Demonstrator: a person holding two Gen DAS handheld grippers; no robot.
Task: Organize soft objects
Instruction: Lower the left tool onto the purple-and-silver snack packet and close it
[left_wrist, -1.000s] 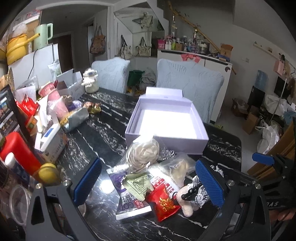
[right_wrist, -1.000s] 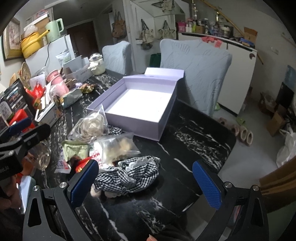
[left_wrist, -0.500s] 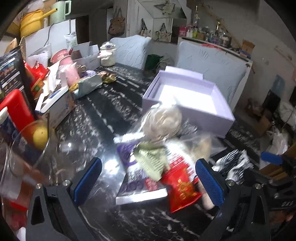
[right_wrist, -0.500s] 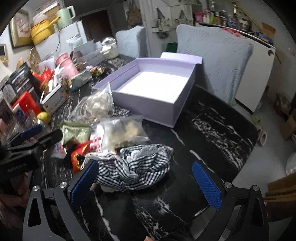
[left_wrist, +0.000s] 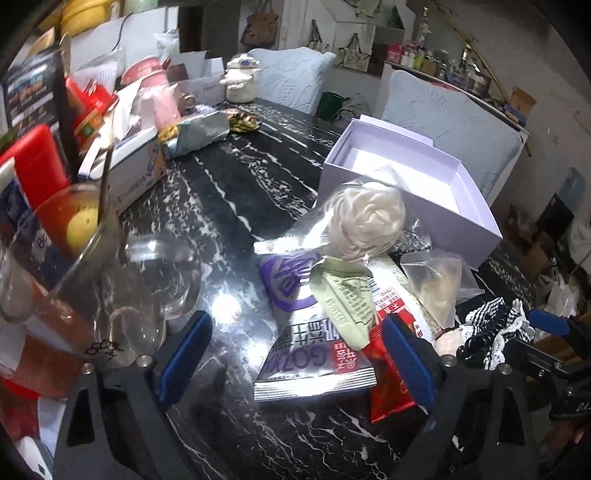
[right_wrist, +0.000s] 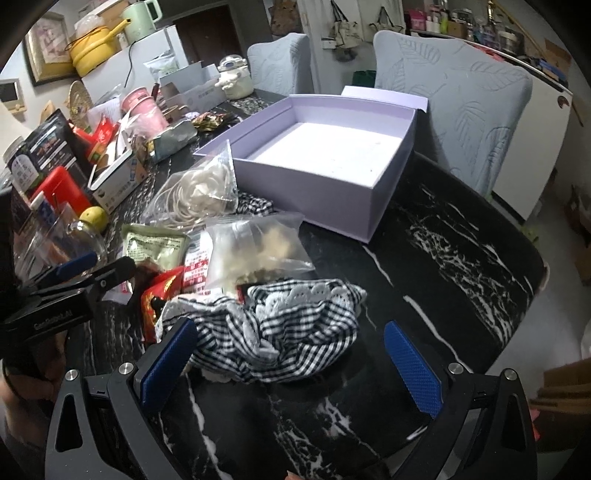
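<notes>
A pile of soft things lies on the black marble table in front of an open lavender box (right_wrist: 332, 155) (left_wrist: 436, 206). It holds a black-and-white checked cloth (right_wrist: 280, 332) (left_wrist: 495, 328), a clear bag of cream yarn (left_wrist: 365, 218) (right_wrist: 199, 192), a second clear bag (right_wrist: 258, 251), a silver and purple snack pack (left_wrist: 310, 343), a green packet (left_wrist: 343, 299) and a red packet (left_wrist: 388, 391). My left gripper (left_wrist: 295, 358) is open over the snack pack. My right gripper (right_wrist: 291, 362) is open around the near side of the checked cloth.
The table's left side is crowded: a glass jug with a lemon (left_wrist: 85, 236), a red container (left_wrist: 37, 166), boxes and a pink cup (right_wrist: 144, 110). Two grey-blue chairs (right_wrist: 454, 92) stand behind the table. The table edge (right_wrist: 524, 321) curves at the right.
Both grippers have moved lower and closer to the pile. The left one has shifted left towards the glass jug. The right one has come up to the checked cloth.
</notes>
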